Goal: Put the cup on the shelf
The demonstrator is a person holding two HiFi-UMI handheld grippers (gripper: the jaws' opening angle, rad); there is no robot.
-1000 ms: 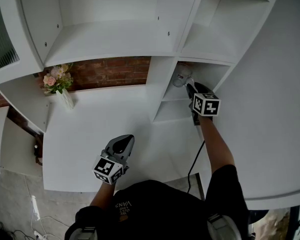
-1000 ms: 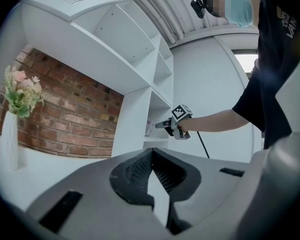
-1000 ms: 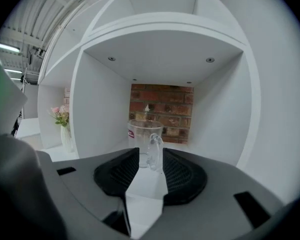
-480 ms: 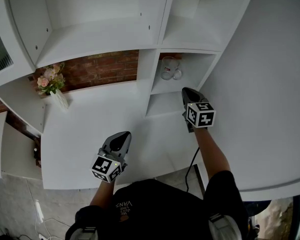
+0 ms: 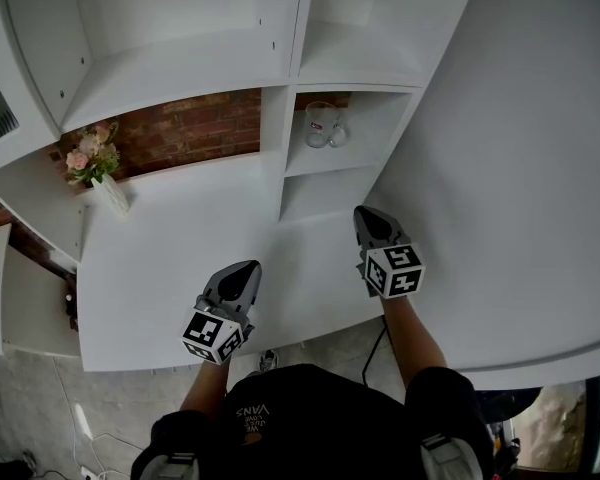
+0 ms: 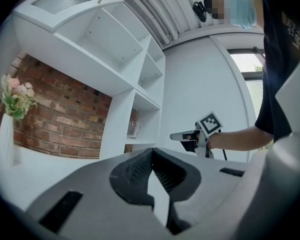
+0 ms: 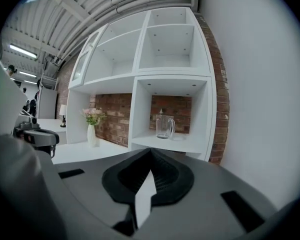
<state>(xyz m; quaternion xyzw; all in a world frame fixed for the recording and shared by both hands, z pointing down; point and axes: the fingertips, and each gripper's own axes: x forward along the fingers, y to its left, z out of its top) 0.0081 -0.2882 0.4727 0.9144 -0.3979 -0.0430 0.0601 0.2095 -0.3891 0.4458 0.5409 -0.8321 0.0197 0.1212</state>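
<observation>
With the cup point(image 5: 323, 125) on the shelf point(image 5: 332, 160) and our left tongs point(image 5: 246, 270) and right tongs point(image 5: 366, 214) pressed together, empty, we judge that only resting them remains.

Bright, even indoor light; soft shadows inside the white shelf point(image 5: 273, 138); window point(image 6: 251, 64) glares at right; strip lights point(image 7: 22, 50) glow upper left; gripper views bulge, corners black, near foreground soft.

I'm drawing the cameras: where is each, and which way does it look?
Head view: on the head, looking steeply down at the shelf; shows forearms, left gripper, right gripper.
Left gripper view: on that gripper, facing the shelf; shows its shut jaws, the right forearm.
Right gripper view: on that gripper, facing the glass mug; shows its shut jaws.
Shared: all three show the glass mug.
</observation>
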